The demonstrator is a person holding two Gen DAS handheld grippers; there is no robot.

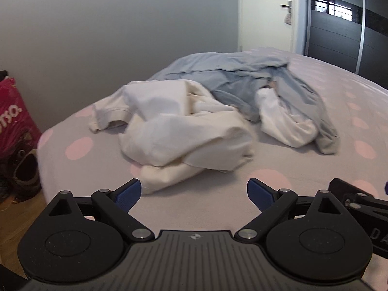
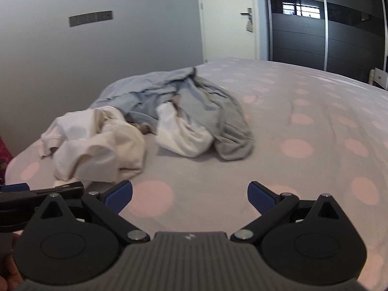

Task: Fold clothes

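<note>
A crumpled cream-white garment (image 1: 179,131) (image 2: 97,150) lies heaped on the bed, with a rumpled light-blue garment (image 1: 232,82) (image 2: 194,101) behind it and partly over a second white bundle (image 1: 283,121) (image 2: 184,135). My left gripper (image 1: 194,192) is open, wide apart, just short of the cream garment's near edge, nothing between its blue pads (image 1: 128,194). My right gripper (image 2: 190,195) is open too, over bare sheet to the right of the cream heap. Part of the left gripper (image 2: 41,191) shows at the right wrist view's left edge.
The bed (image 2: 303,121) has a lilac sheet with pink dots and wide bare room to the right. A red bag (image 1: 14,118) and dark items stand on the wooden floor at the left. A grey wall, a white door (image 2: 230,17) and a dark wardrobe (image 2: 327,24) lie beyond.
</note>
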